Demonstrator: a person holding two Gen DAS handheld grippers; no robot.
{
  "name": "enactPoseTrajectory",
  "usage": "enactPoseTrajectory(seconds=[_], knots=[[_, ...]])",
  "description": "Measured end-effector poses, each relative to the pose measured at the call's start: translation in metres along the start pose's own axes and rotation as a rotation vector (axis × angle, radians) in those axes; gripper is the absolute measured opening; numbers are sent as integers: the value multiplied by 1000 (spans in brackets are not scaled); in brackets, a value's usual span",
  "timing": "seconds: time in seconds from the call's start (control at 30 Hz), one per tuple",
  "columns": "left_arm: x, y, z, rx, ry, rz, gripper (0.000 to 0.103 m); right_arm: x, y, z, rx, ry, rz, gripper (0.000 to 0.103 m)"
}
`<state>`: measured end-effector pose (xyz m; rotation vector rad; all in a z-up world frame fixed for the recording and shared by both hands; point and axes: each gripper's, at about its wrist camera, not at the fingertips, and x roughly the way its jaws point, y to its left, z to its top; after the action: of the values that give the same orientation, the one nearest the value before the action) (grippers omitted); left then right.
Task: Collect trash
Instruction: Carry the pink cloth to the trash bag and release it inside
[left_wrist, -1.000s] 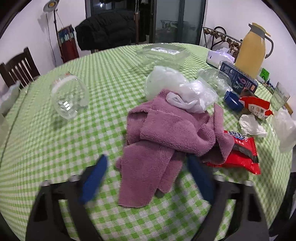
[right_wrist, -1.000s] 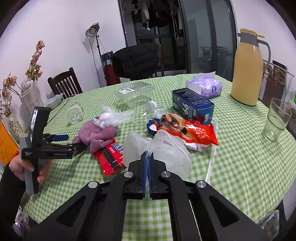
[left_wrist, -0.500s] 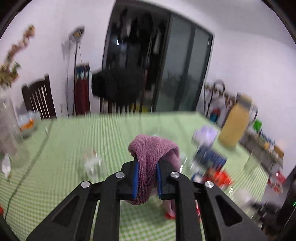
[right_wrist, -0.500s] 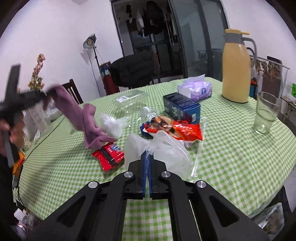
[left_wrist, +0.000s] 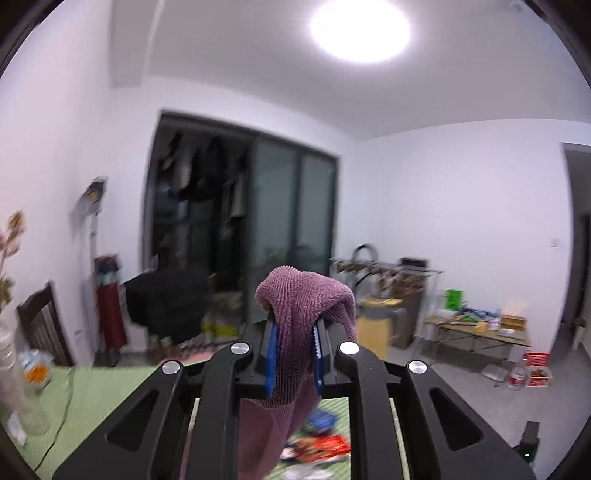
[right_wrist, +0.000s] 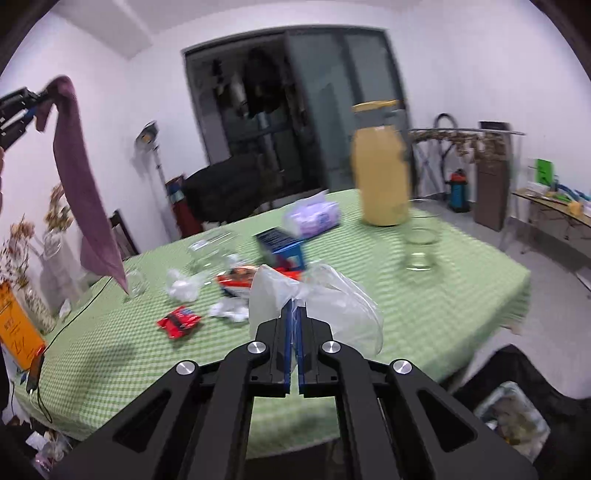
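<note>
The left gripper (left_wrist: 294, 334) is being kept clamped on a mauve terry-cloth towel (left_wrist: 303, 299), which is being held high above the round table with a green-and-white checked cloth (right_wrist: 461, 266), its length hanging free. The right gripper (right_wrist: 294, 317) is being kept pinched tight on a thin translucent plastic bag (right_wrist: 332, 295). A red snack wrapper (right_wrist: 179, 321) and crumpled white paper (right_wrist: 229, 310) are being left on the table.
</note>
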<state>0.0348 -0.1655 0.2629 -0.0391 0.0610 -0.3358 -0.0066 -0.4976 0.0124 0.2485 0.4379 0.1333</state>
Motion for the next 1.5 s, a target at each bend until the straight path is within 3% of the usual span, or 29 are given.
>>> enactPoseTrajectory(seconds=[0.3,0.4,0.53,0.8,0.83,0.87,0.93,1.1,1.17,1.27,1.3,1.33,1.5], knots=[[19,-145,-3,80,63,-326,13,-75,-107,-30,121,-18,-246,2],[35,-198,-28,82,142,-471,13,-85,-136,-46,159,8,-314,2],[61,-256,-71,118,252,-574,13,-86,-177,-76,233,78,-376,2],[111,-352,-176,208,509,-680,13,-57,-254,-141,453,199,-413,4],[117,-362,-191,228,542,-686,13,-54,-265,-148,492,203,-418,13],[119,-372,-204,255,564,-688,13,-55,-270,-150,515,200,-421,32],[130,-387,-235,326,597,-664,13,-61,-276,-155,541,177,-434,54],[145,-422,-293,392,733,-676,14,-76,-279,-154,519,165,-490,54],[150,-433,-319,426,792,-685,19,-82,-282,-156,535,159,-497,54],[162,-443,-353,477,867,-673,42,-91,-284,-160,547,148,-509,54],[166,-442,-358,493,870,-667,54,-94,-283,-161,546,147,-512,54],[163,-441,-360,503,866,-660,60,-96,-282,-161,544,148,-513,54],[164,-436,-358,498,845,-637,61,-97,-276,-157,524,155,-521,54]])
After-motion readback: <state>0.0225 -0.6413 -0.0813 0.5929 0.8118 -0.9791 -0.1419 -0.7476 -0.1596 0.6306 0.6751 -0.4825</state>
